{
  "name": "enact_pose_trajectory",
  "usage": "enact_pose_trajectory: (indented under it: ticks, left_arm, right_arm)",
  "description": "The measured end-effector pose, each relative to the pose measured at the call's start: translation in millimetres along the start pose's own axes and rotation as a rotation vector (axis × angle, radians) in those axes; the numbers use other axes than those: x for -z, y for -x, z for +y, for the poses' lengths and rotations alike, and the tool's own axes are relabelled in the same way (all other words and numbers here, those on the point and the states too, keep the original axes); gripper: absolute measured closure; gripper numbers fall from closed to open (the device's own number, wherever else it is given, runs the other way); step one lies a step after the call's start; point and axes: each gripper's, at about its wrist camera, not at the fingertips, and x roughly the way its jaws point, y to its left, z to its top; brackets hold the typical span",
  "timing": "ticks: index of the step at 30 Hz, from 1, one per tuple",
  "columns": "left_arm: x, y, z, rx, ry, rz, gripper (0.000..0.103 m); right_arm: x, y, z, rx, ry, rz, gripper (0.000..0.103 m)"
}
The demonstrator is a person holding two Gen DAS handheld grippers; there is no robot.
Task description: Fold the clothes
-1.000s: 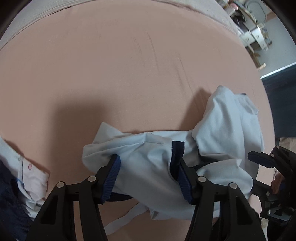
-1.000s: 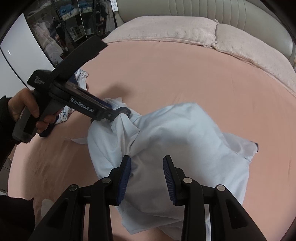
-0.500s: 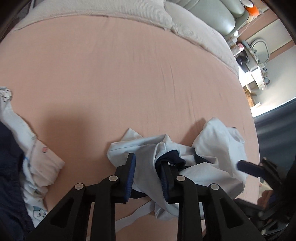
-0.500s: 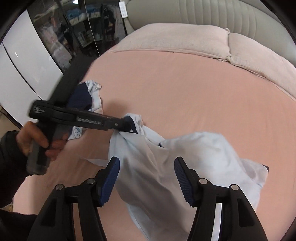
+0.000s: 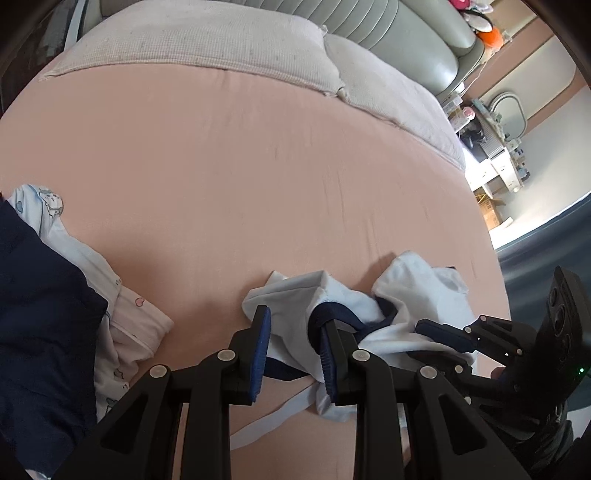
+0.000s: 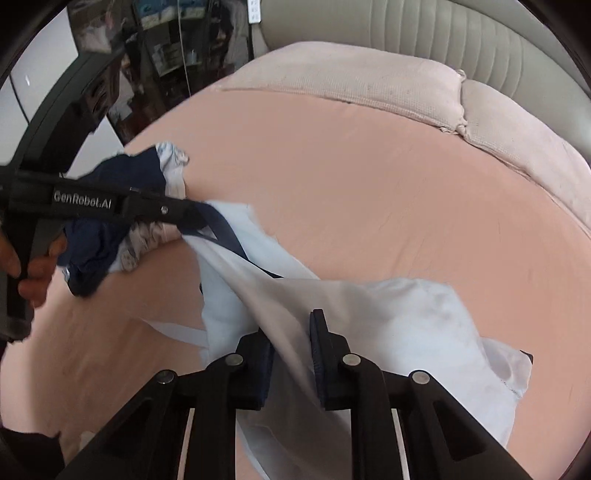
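Observation:
A light blue garment (image 5: pixel 417 291) with navy trim lies crumpled on the pink bed sheet (image 5: pixel 258 166). My left gripper (image 5: pixel 293 317) is shut on its navy-trimmed edge and holds that edge raised. In the right wrist view the left gripper (image 6: pixel 199 221) pulls the garment (image 6: pixel 406 317) up and to the left. My right gripper (image 6: pixel 291 332) has its jaws closing, with a fold of the same cloth pinched between the pads. From the left wrist view the right gripper (image 5: pixel 421 326) bites the cloth at the right. A loose strap (image 5: pixel 273 417) trails below.
A heap of other clothes, navy (image 5: pixel 44 314) and white printed (image 5: pixel 129 325), sits at the bed's left side, also visible as a pile (image 6: pixel 110 229) behind the left gripper. Two pillows (image 5: pixel 207 40) and a padded headboard (image 6: pixel 443 33) lie at the far end.
The left gripper shut on the navy-trimmed edge and rose with it. The right gripper opened wide, then closed on a fold. The cloth now stretches between the two.

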Motion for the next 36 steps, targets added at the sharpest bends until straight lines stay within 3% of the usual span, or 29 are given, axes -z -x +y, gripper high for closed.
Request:
enact_pose_trajectory:
  ticks: [7,14,20,21,22,25,26,30,33,36]
  left_arm:
    - [-6.6,10.6,-27.2,0.031,-0.048,-0.013,0.080]
    - [10.5,7.3,-20.7,0.017,-0.047,0.034,0.080]
    - [24.0,0.2,-23.1,0.007,-0.074,0.094,0.080]
    - [26.5,-2.2,-25.4,0.006,-0.085,0.107,0.080]
    - [29.3,-5.1,-28.3,0.005,-0.097,0.120,0.080]
    - [35.2,-11.8,-34.9,0.009,-0.109,0.141,0.080]
    - [36.4,-13.5,-36.6,0.008,-0.108,0.145,0.080]
    - [39.1,-10.8,-40.2,0.003,-0.097,0.137,0.080]
    - [42.8,-5.8,-39.0,-0.004,-0.075,0.128,0.080]
    - [47.3,-0.7,-36.6,-0.011,-0.050,0.116,0.080]
  right_arm:
    - [5.9,41.3,-0.2,0.006,0.009,-0.062,0.095]
    - [43.8,29.0,-20.0,0.025,-0.015,0.082,0.096]
    - [29.7,36.3,-29.9,-0.057,-0.118,0.060,0.093]
    - [25.0,38.3,-29.5,-0.045,-0.124,0.048,0.090]
    - [20.4,40.2,-29.1,-0.033,-0.130,0.036,0.080]
    - [2.2,45.0,-30.9,-0.030,-0.203,-0.002,0.030]
    - [-5.0,42.8,-30.7,-0.034,-0.238,-0.003,0.026]
    - [-35.4,14.9,-23.8,-0.010,-0.290,0.036,0.026]
    - [-51.2,-16.7,-18.9,0.085,-0.265,0.135,0.026]
    - [-48.3,-39.2,-9.0,0.120,-0.205,0.252,0.027]
